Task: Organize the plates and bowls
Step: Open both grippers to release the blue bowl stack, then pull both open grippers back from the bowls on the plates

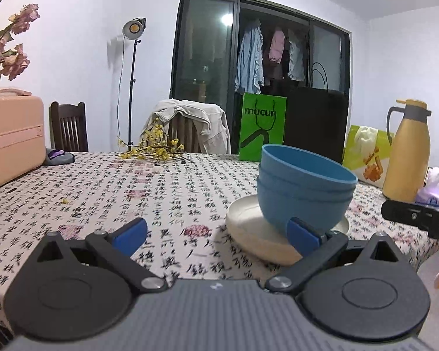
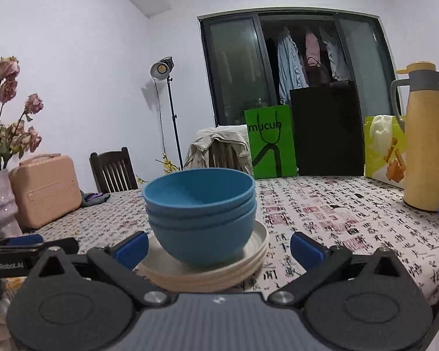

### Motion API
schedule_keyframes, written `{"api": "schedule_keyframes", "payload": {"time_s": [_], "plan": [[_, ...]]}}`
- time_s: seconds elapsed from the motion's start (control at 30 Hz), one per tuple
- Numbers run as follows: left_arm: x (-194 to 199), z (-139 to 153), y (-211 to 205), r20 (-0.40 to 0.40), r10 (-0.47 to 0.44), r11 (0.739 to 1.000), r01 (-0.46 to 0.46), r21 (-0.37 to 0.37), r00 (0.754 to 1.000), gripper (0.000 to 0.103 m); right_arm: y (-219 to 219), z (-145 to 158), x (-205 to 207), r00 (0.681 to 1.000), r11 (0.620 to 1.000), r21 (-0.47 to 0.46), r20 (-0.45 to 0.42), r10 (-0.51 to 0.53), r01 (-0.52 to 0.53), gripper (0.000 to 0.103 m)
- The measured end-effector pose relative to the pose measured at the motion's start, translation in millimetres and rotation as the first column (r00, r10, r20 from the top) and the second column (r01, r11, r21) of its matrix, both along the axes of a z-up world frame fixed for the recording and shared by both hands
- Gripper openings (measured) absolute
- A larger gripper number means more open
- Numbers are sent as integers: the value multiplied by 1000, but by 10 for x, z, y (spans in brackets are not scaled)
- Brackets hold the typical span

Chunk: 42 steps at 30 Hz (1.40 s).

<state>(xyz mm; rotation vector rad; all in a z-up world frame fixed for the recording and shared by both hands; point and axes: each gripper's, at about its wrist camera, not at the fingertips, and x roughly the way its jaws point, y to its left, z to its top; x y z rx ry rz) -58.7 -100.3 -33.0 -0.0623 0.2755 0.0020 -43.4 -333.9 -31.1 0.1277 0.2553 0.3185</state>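
Note:
A nest of three blue bowls (image 2: 200,213) stands on a stack of cream plates (image 2: 207,275) on the patterned tablecloth (image 2: 351,219). My right gripper (image 2: 219,247) is open and empty, just in front of the stack, its blue fingertips (image 2: 131,247) to either side of it. In the left wrist view the bowls (image 1: 303,193) and plates (image 1: 248,228) lie ahead to the right. My left gripper (image 1: 216,234) is open and empty, its right fingertip (image 1: 303,235) in front of the plates.
A yellow thermos jug (image 2: 427,143) stands at the right. A pink case (image 1: 11,140) and a vase of dried roses (image 2: 0,201) stand at the left. Green bags (image 1: 262,127) and yellow twigs (image 1: 158,149) lie at the far edge.

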Motion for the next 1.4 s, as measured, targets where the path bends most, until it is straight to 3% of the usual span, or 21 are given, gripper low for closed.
{"api": "schedule_keyframes", "payload": {"time_s": [0.43,0.93,1.4], "plan": [[-176,-187,24,-22,7,1000,-6,23,1000,103,-30,-171,-181,999,999,-36,-39,-32,31,103],[-163,-252,-84,-38,-64,997,65,48,997,103,-81,-250,-250,997,997,-56,-52,-60,57,103],[-155,-251,-73,-40,-66,997,67,41,997,103,-59,-261,-226,996,996,-59,-61,-63,60,103]]}}
